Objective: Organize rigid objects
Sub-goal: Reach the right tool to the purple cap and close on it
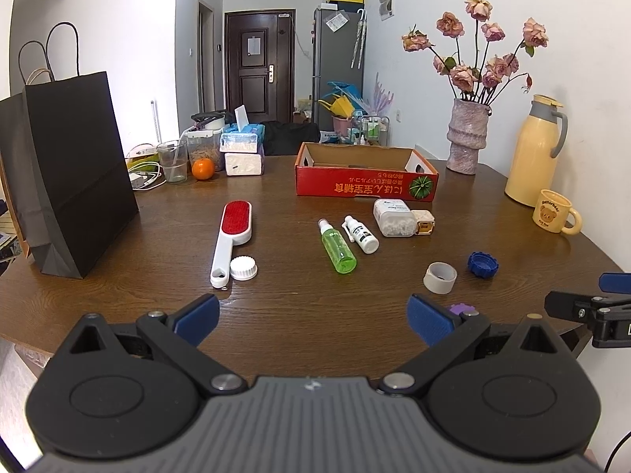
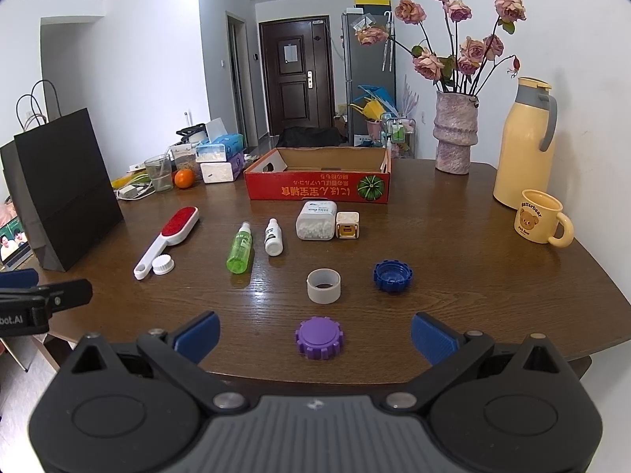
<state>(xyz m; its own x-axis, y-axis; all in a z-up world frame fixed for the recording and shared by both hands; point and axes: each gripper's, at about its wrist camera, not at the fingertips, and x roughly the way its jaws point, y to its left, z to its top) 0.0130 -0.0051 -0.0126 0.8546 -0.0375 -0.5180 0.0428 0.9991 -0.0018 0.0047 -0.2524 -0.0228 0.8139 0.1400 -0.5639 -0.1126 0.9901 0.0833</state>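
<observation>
Loose items lie on the brown table in front of an open red cardboard box [image 1: 366, 185] [image 2: 317, 187]: a red-and-white lint brush [image 1: 232, 236] [image 2: 167, 236], a white cap [image 1: 243, 268] [image 2: 163, 265], a green spray bottle [image 1: 337, 246] [image 2: 240, 248], a small white bottle [image 1: 361, 234] [image 2: 273, 236], a white pill container [image 1: 392, 216] [image 2: 315, 220], a small cream box [image 2: 347, 224], a grey ring [image 1: 440, 278] [image 2: 323, 285], a blue cap [image 1: 482, 264] [image 2: 392, 276] and a purple cap [image 2: 320, 337]. My left gripper [image 1: 313, 321] and right gripper [image 2: 315, 335] are open and empty near the front edge.
A black paper bag [image 1: 71, 181] stands at the left. A vase of dried roses [image 1: 467, 138], a yellow thermos [image 1: 534, 153] and a bear mug [image 1: 554, 213] stand at the right. A glass, an orange [image 1: 203, 168] and tissue packs sit at the back left.
</observation>
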